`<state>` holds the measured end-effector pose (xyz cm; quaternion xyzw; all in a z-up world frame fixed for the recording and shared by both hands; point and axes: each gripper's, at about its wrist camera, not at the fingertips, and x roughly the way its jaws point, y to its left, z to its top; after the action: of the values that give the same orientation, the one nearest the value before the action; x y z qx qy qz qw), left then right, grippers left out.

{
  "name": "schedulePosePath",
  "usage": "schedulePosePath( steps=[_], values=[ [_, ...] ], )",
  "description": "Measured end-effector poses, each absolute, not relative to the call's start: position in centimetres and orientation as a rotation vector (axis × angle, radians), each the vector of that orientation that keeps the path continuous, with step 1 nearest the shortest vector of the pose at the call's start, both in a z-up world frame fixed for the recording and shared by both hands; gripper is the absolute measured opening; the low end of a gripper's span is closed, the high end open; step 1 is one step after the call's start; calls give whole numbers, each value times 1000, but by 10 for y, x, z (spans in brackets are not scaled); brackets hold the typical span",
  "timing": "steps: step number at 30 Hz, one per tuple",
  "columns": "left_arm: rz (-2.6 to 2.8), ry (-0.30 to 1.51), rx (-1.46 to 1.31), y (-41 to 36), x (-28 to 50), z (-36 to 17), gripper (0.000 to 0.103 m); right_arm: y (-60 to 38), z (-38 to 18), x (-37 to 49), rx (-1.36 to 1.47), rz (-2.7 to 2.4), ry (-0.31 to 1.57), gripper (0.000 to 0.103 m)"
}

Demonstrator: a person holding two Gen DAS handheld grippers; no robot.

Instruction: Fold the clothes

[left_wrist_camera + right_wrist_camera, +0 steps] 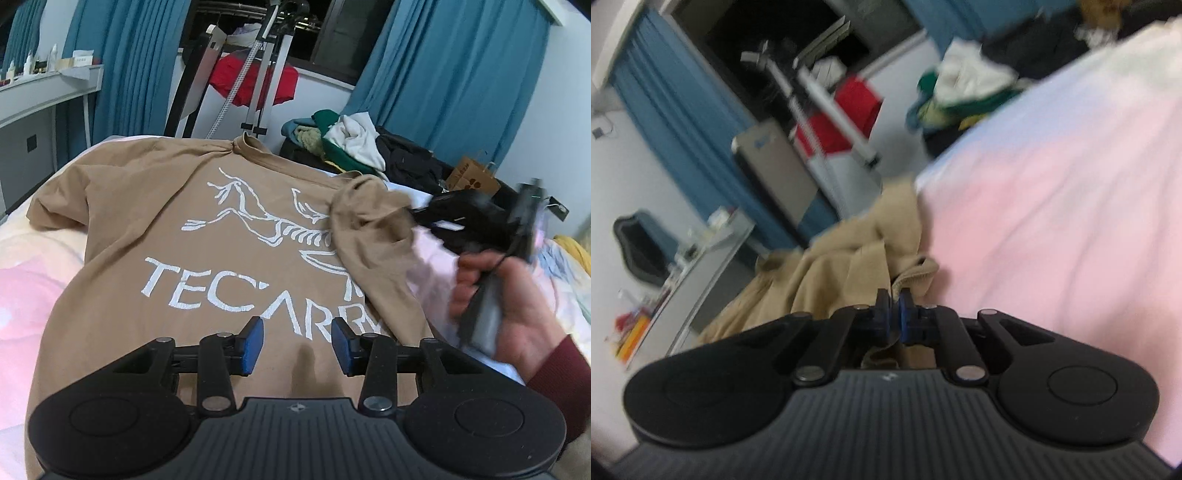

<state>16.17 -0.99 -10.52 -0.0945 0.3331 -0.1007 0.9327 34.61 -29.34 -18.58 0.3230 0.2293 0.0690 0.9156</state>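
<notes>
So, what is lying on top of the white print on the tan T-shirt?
A folded-over sleeve of the tan T-shirt covers the right end of the white print. The letters under it cannot be seen.

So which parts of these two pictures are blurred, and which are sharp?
Left wrist view: the tan printed T-shirt is sharp, the right claw and hand smeared. Right wrist view: soft throughout, room tilted, curved.

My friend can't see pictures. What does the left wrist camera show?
A tan T-shirt with white lettering lies spread on a pink bed. The left gripper hovers open above it, while the right gripper pinches one sleeve.
</notes>
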Motion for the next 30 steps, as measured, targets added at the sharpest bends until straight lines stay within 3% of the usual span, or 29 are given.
schedulePosePath(
  steps=[7, 13, 19, 20, 22, 23, 25, 30],
  values=[
    [-219, 668, -182, -18, 155, -103, 43, -373, -146, 317, 684, -33, 297, 7],
    [-219, 666, -147, -24, 151, -104, 43, -435, -185, 312, 724, -232, 332, 7],
    [-217, 667, -158, -23, 150, -101, 43, -483, -209, 275, 938, -322, 318, 11],
    [-218, 666, -159, -23, 149, -101, 43, -482, -207, 271, 945, -297, 328, 16],
    [-220, 666, -159, -24, 146, -99, 43, -473, -203, 262, 943, -222, 362, 37],
    [-223, 665, -161, -24, 144, -97, 43, -465, -202, 259, 962, -185, 386, 55],
    [-227, 664, -165, -25, 141, -95, 43, -448, -202, 253, 1009, -115, 434, 70],
    [-245, 648, -159, -25, 130, -88, 43, -413, -217, 256, 1054, 7, 673, 70]
  ],
)
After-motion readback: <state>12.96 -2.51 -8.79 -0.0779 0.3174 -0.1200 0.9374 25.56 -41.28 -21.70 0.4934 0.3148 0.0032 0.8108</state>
